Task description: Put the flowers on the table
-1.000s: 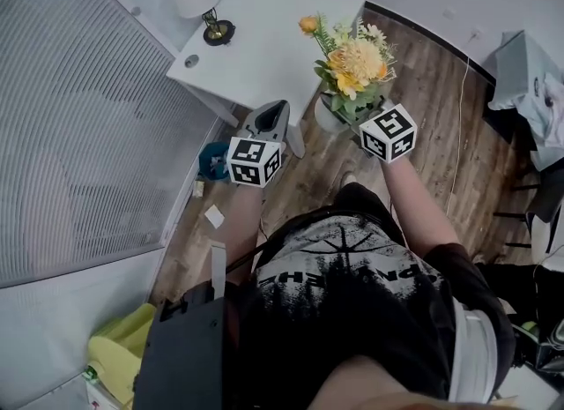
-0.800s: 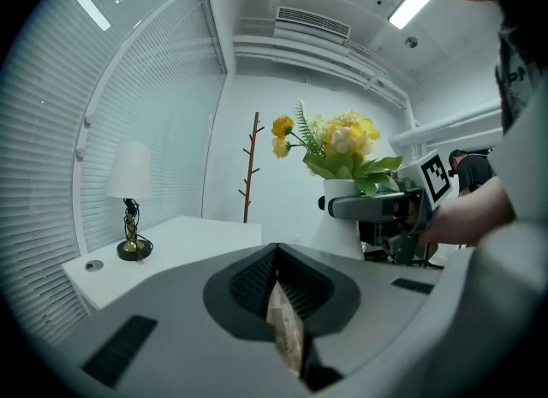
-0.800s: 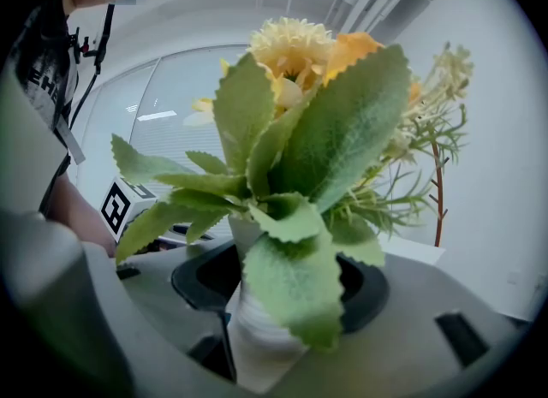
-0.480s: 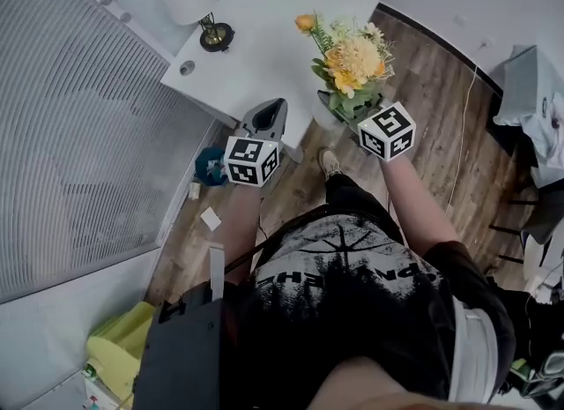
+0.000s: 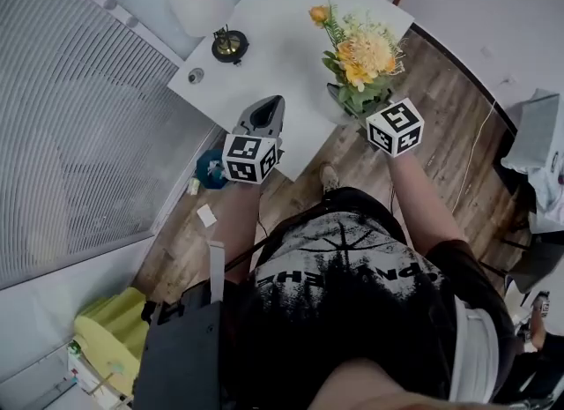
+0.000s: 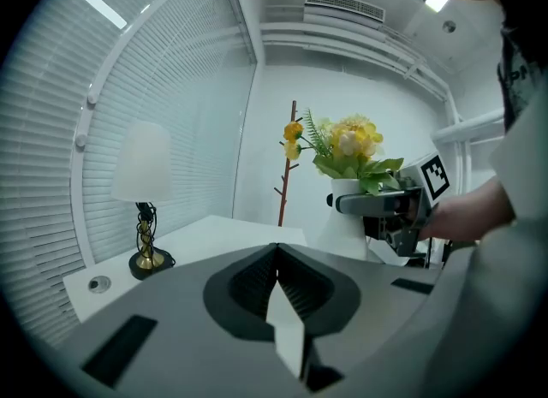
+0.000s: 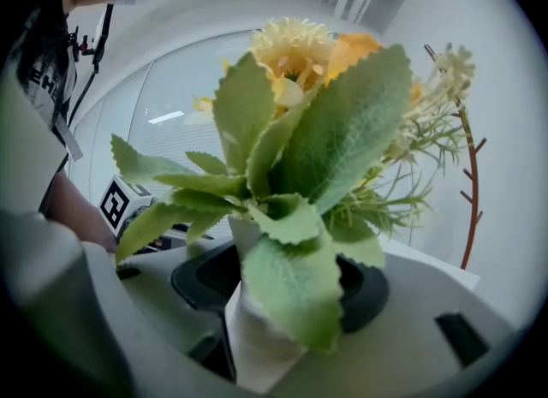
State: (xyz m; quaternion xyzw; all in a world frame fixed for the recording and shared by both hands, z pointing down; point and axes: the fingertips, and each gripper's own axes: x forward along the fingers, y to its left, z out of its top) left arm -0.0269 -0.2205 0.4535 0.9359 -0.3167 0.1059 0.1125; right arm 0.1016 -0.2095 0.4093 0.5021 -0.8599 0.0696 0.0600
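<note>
My right gripper (image 5: 359,107) is clamped on the white vase (image 7: 257,336), its jaws spread wide around the smooth, tapering body. In the right gripper view the vase fills the gap between the jaws. Broad, fuzzy green leaves with toothed edges spill over its rim. Above them sit the flowers (image 5: 366,51): a dense, ruffled pale-yellow bloom, deeper orange ones beside it, and thin feathery sprigs with small cream heads.

From the head view, the bouquet hangs over the near edge of the table (image 5: 282,38), a flat, matte white top with rounded corners. The left gripper view shows the vase upright at the table's right side. I cannot tell whether its foot touches the top.

My left gripper (image 6: 277,259) has its jaws pressed together, ribbed dark pads meeting in one seam, with nothing between them. It points across the table towards the lamp (image 6: 143,174), which has a frosted white bell-shaped shade on a twisted brass stem and a round dark base.

Well apart from the vase, fine horizontal blinds (image 5: 79,135) line the curved wall. Below the table lies a floor (image 5: 441,135) of brown wood planks. A bare, reddish branch-shaped coat stand (image 6: 287,165) rises behind the table.
</note>
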